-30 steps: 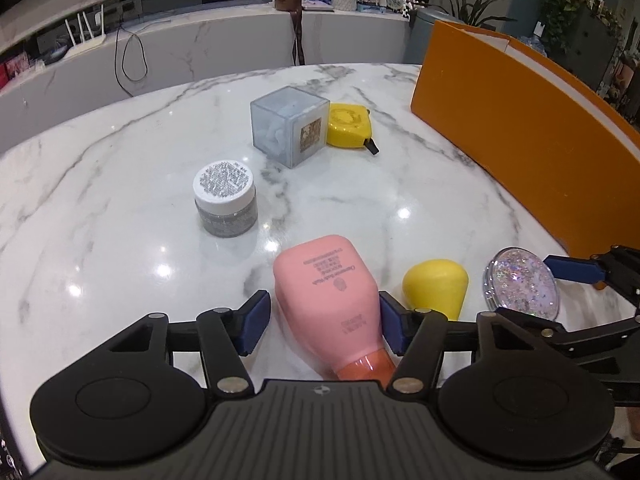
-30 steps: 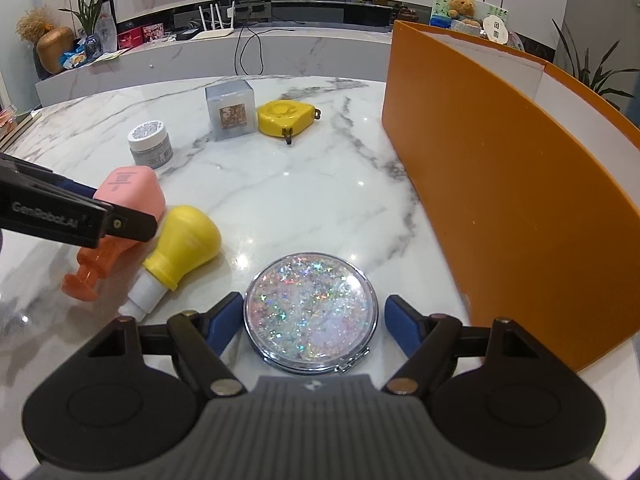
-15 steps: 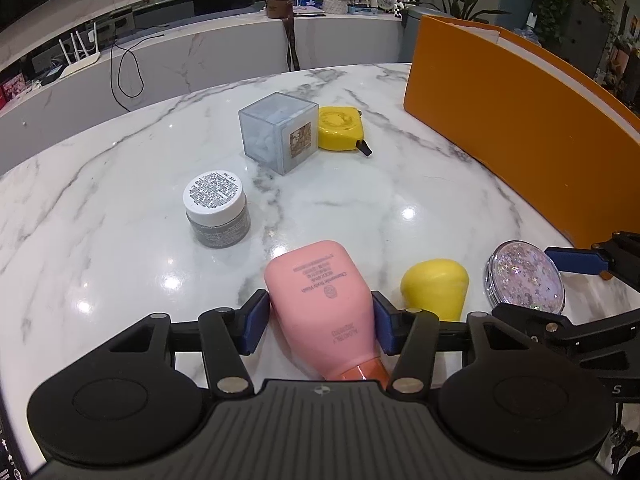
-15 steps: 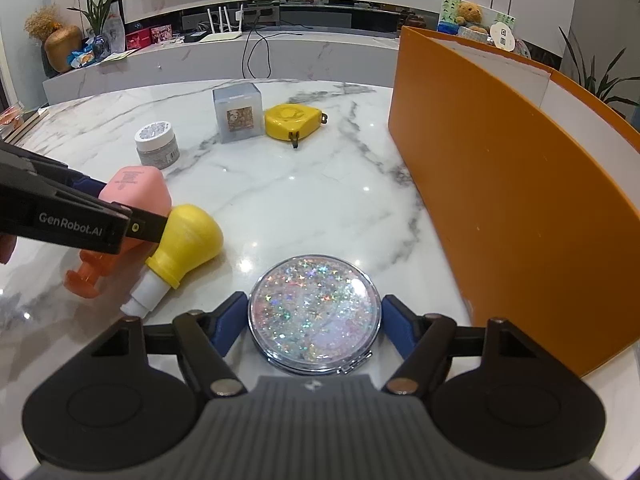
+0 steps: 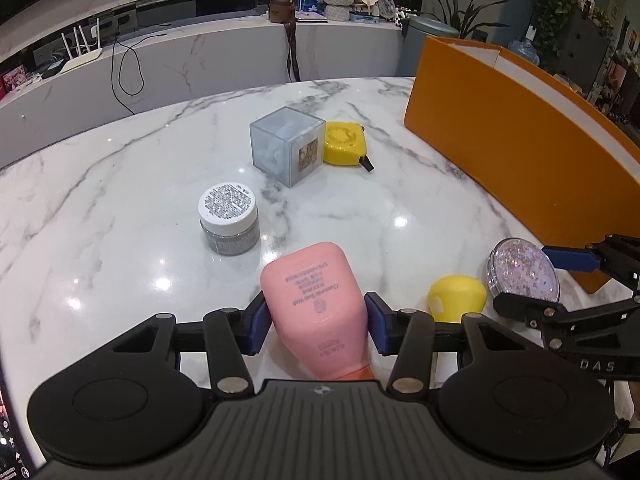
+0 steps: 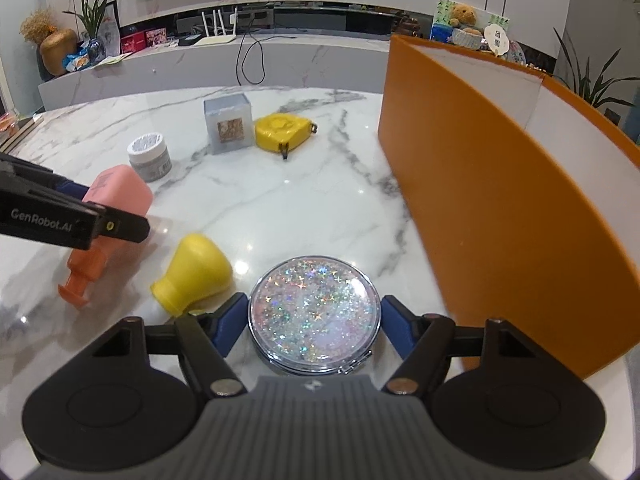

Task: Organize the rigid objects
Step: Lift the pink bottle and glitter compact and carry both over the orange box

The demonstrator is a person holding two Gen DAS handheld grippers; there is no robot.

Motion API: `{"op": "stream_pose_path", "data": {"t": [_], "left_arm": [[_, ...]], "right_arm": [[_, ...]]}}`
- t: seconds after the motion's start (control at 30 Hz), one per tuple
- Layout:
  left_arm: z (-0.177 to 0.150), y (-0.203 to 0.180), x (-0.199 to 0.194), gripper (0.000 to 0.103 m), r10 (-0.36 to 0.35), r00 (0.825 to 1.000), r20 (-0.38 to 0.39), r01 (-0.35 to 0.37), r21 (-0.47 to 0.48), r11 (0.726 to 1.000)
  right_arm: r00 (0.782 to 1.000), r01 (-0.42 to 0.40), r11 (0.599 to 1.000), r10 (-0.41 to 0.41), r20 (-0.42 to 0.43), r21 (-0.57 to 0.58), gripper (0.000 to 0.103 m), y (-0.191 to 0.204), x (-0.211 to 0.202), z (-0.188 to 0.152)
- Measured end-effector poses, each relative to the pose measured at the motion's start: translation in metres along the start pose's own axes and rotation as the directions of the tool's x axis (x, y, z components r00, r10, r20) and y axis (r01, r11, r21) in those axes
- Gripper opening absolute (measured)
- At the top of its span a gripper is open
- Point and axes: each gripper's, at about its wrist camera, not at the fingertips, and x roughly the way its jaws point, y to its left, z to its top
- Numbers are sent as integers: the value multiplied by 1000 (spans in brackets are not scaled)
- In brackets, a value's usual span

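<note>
- My left gripper (image 5: 314, 322) is clamping the pink bottle (image 5: 316, 308), both blue pads pressing its sides, cap pointing back toward me.
- My right gripper (image 6: 314, 320) is squeezing the glittery compact mirror (image 6: 315, 314) between its pads.
- Between the two tools, the yellow bulb-shaped container (image 6: 194, 272) is lying on its side on the marble table (image 6: 320, 184).
- Farther ahead are sitting a white-lidded jar (image 5: 229, 218), a clear cube (image 5: 286, 144) and a yellow tape measure (image 5: 344, 142).
- To my right the orange box (image 6: 500, 208) is standing.
</note>
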Motion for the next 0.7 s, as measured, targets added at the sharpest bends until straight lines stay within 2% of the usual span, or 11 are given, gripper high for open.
{"op": "stream_pose_path", "data": {"t": [0.47,0.57,0.7], "left_arm": [[10,2,-14,55,6,999,36,-6,-12,1000],[11,4,-16,51,4,999,41,-3,-17,1000],[13,4,-20,51,2,999,48,-1,-11,1000]], "right_arm": [[997,20,1000,-20,68,8,71,-5,-17,17],[996,27,1000,-28,90,3,71,-6,-21,21],[993,33,999,-34,109,15,71,-9,-26,28]]}}
